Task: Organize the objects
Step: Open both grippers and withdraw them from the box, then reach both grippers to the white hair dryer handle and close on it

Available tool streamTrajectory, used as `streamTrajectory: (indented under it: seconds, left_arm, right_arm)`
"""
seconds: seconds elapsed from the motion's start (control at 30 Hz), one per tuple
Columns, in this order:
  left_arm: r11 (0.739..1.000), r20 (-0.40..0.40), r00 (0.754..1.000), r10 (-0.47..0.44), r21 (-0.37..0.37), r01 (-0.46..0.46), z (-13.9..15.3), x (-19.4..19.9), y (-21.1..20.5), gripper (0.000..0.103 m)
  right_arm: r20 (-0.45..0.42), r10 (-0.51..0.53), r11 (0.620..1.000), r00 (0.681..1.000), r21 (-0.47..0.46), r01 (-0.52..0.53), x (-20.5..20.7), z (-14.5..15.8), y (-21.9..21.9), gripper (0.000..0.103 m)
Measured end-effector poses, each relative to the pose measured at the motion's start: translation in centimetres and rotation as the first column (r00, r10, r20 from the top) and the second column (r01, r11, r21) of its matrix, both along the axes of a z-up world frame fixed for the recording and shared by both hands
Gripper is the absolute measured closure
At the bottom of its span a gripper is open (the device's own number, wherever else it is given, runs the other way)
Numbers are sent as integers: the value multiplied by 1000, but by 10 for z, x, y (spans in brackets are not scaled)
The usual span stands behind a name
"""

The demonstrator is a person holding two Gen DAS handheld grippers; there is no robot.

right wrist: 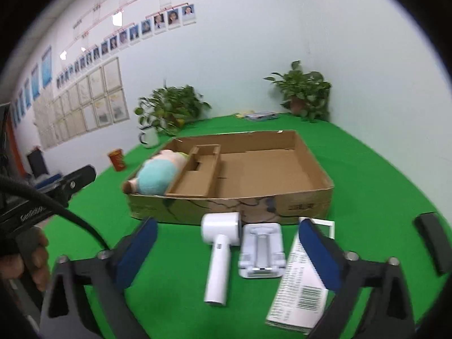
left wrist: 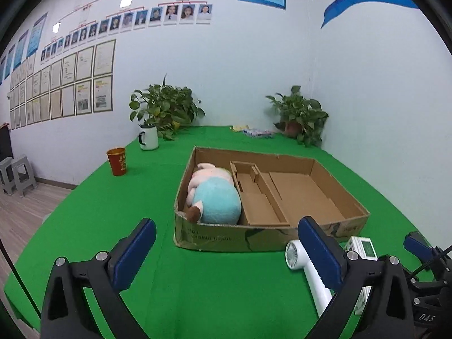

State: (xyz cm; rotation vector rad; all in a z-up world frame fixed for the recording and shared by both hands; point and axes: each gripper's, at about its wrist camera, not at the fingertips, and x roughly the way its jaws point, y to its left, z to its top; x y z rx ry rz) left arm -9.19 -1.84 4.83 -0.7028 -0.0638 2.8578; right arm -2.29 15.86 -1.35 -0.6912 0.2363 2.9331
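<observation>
A shallow cardboard box [left wrist: 325,227] [right wrist: 316,200] lies on the green cloth. In its left compartment rests a plush toy [left wrist: 214,197] [right wrist: 158,176] with a teal body and pink head. In front of the box lie a white hand-held fan [left wrist: 308,265] [right wrist: 221,243], a white folding stand [right wrist: 261,251] and a white carton with a barcode [right wrist: 299,288] [left wrist: 363,248]. My left gripper [left wrist: 226,245] stands open over bare cloth, short of the box. My right gripper [right wrist: 227,247] is open too; fan and stand lie between its fingers, untouched.
A white mug [left wrist: 149,137] and a red paper cup [left wrist: 116,161] stand at the left of the table. Two potted plants [left wrist: 166,107] [left wrist: 299,115] and some flat packets [left wrist: 255,132] sit along the back edge. Grey stools [left wrist: 17,173] stand on the floor at left.
</observation>
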Motion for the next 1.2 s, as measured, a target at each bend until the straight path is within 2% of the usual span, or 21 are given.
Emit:
streamTrajectory:
  seconds: [0.17,0.27,0.33,0.43,0.5,0.53,0.6,0.63,0.67,0.73,0.8,0.83,0.97,1.0,1.07,1.1,1.17,1.2]
  left_arm:
    - [998,31,999,-45,47,44,-6,9,-10,2]
    - [996,60,995,-78,46,75,-16,7,-11,1]
    - [990,116,986,-121,85,111,-27,-2,-14,2]
    - [975,216,960,-179,169,144,-56,-21,-16,2]
    - [975,261,947,-188,162,149,-71,-29,-11,3]
    - [973,280,938,-204,161,163,-81,-33,-8,3]
    - [970,301,927,-223,167,179,-89,-41,-2,3]
    - [967,312,921,-235,173,188,-95,-44,0,3]
    - [966,319,917,-239,174,192,-97,-47,2,3]
    - [962,333,908,-255,186,202,-101,-53,5,4]
    - [948,343,891,-296,224,228,-102,-53,7,13]
    - [931,360,870,-338,264,253,-105,-54,9,20]
    - [872,409,784,-467,360,332,-122,-49,24,21]
    - [851,418,757,-503,391,350,-128,-48,30,21]
    - [820,430,716,-550,440,365,-137,-51,38,21]
    - [806,438,696,-570,462,369,-141,-54,43,21]
    - [787,446,668,-596,491,374,-145,-60,51,21]
    - [767,450,642,-621,517,380,-149,-66,56,21]
  right_arm:
    - [37,44,998,998,37,-46,-5,-15,-11,2]
    - [115,125,992,985,-6,-126,-13,-36,-14,2]
    - [179,142,990,974,-3,-144,-18,-52,-18,2]
    - [253,153,988,955,-51,-145,-28,-74,-15,3]
    - [279,152,988,948,-58,-141,-35,-84,-15,5]
    - [288,153,988,945,-53,-144,-39,-87,-15,11]
    - [329,145,989,933,-42,-139,-48,-94,-17,31]
    - [351,126,992,928,-31,-124,-53,-97,-17,50]
    - [381,98,995,920,-15,-100,-58,-101,-16,64]
    - [402,109,994,909,-40,-101,-62,-107,-15,77]
    - [407,101,995,908,-20,-101,-58,-106,-19,77]
    - [412,108,994,905,-27,-107,-55,-106,-21,77]
    - [423,183,983,887,-106,-152,-19,-104,-34,74]
    - [419,193,980,887,-122,-156,-12,-105,-37,70]
    - [400,205,976,893,-145,-159,-1,-104,-41,36]
    - [379,208,976,902,-140,-167,2,-102,-43,32]
    - [356,205,978,912,-104,-179,4,-99,-47,31]
    - [359,200,980,911,-92,-179,2,-99,-48,31]
